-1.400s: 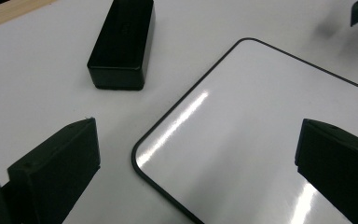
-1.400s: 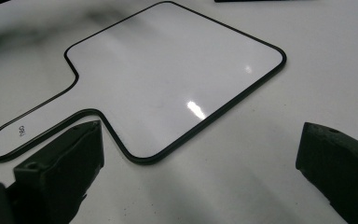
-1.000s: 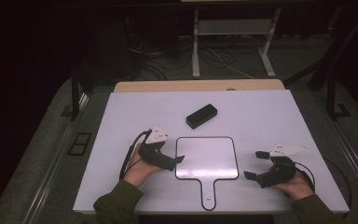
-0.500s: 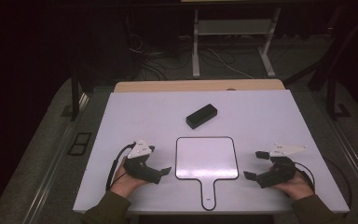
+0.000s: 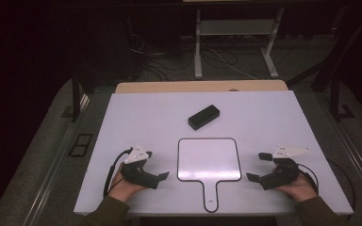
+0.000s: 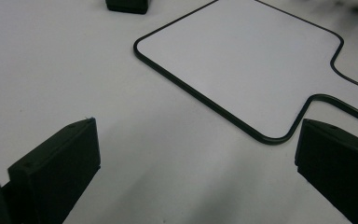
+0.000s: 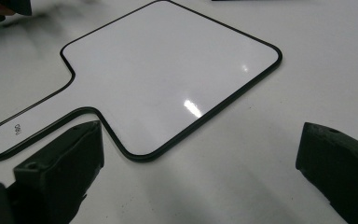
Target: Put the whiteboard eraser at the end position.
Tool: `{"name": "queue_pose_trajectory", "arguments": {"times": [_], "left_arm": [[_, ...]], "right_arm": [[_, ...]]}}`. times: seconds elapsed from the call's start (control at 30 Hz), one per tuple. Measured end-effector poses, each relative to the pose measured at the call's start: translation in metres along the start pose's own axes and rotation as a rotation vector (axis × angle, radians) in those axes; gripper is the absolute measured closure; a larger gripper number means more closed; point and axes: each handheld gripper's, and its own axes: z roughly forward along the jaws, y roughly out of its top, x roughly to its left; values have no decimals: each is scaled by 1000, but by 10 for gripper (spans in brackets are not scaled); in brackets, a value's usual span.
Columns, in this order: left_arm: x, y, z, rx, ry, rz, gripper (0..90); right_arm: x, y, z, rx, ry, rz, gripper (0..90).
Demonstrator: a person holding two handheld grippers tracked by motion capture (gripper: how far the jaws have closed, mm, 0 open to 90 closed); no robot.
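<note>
A white paddle-shaped board with a thin black rim (image 5: 209,159) lies flat at the table's middle front, its handle pointing toward the person. Farther back sits a small black block (image 5: 203,117). My left gripper (image 5: 156,165) rests low on the table just left of the board, open, with nothing between its jaws. In the left gripper view the board's corner (image 6: 242,60) lies ahead and to the right of the open left gripper (image 6: 196,140). My right gripper (image 5: 258,166) is open to the right of the board. Its own view shows the board (image 7: 168,65) just beyond the right gripper (image 7: 200,135).
The white table top (image 5: 122,122) ends in a front edge close under both hands. A wooden strip (image 5: 169,86) runs along the far edge. Beyond it are dark floor, cables and a metal stand (image 5: 198,47). The black block's edge (image 6: 127,5) appears at the top of the left gripper view.
My left gripper has drawn back toward the front left, away from the board's left edge, and stayed open. The right gripper has not moved.
</note>
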Motion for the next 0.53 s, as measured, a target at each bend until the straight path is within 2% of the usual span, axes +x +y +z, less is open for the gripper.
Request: {"name": "queue_pose_trajectory", "arguments": {"times": [0.37,0.53], "left_arm": [[0,0,1,6,-11,2,0],[-1,0,3,17,-18,20,0]], "right_arm": [[0,0,0,1,0,2,0],[0,0,0,2,2,-3,0]]}}
